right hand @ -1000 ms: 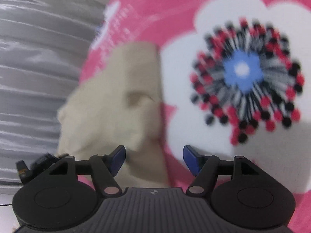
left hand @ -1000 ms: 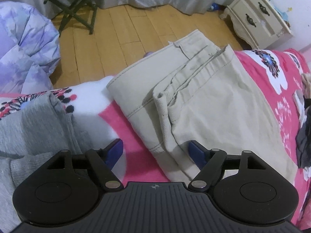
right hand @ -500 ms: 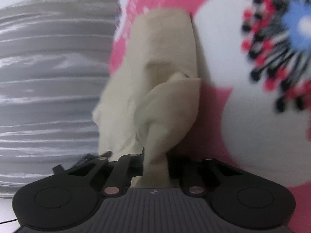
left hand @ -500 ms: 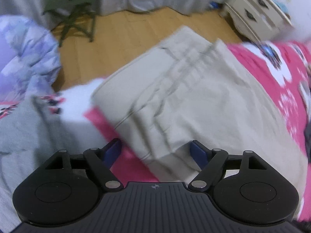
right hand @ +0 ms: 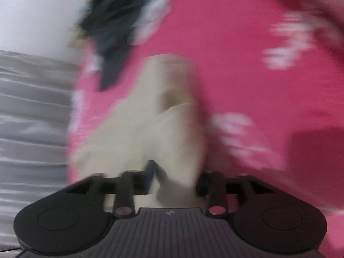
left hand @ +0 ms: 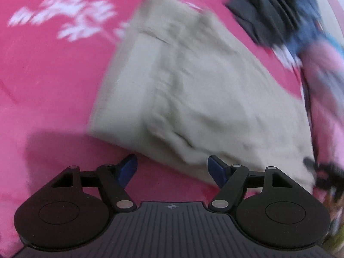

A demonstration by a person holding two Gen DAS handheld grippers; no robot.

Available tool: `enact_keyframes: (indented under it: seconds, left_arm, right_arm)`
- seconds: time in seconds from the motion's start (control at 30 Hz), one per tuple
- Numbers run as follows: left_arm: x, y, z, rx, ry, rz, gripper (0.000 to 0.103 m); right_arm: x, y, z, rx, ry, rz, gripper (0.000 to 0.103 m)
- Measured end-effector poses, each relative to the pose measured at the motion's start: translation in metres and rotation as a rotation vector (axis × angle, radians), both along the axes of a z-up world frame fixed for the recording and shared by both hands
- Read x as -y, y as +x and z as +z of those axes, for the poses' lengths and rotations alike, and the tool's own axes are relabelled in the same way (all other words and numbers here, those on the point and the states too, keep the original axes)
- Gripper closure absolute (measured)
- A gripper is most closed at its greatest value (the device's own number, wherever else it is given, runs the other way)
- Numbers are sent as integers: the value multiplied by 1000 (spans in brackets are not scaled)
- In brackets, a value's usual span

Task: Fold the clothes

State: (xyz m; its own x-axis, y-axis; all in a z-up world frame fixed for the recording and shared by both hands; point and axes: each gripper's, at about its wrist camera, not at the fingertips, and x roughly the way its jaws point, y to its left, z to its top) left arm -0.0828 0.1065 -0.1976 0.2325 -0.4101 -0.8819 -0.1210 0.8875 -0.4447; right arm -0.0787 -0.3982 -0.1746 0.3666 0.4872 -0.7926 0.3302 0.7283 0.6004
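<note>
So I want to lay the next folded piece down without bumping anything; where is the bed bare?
Bare pink blanket lies left of the beige trousers, ahead of the open left gripper. It is crowded at the far right, where the dark clothes pile sits.

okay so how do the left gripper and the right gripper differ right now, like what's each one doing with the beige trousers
The left gripper has its jaws spread wide and holds nothing; the right gripper has its jaws shut on a bunch of the beige trousers. The left gripper sits just short of the trousers' near edge, while cloth rises straight out of the right gripper. Both are the same black tool over the pink floral blanket.
</note>
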Motion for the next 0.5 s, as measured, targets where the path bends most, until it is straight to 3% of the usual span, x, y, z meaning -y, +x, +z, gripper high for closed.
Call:
enact_keyframes:
  seconds: [0.1,0.2,0.3,0.37,0.5]
  left_arm:
    - [3,-8,18,81,67,-94,29]
    - [-3,-9,30,151,108,-115,29]
    - [-10,-10,42,221,149,-137,29]
    - [-15,-10,49,266,175,-150,39]
    - [-23,1,33,259,136,-155,51]
  right_arm:
    - [-1,-24,33,9,-157,-8,53]
    - [-15,-51,76,136,-286,-59,51]
    - [-60,-49,95,289,-192,-26,58]
    - [-124,-33,96,384,-197,131,59]
    - [-259,-5,84,583,-256,542,61]
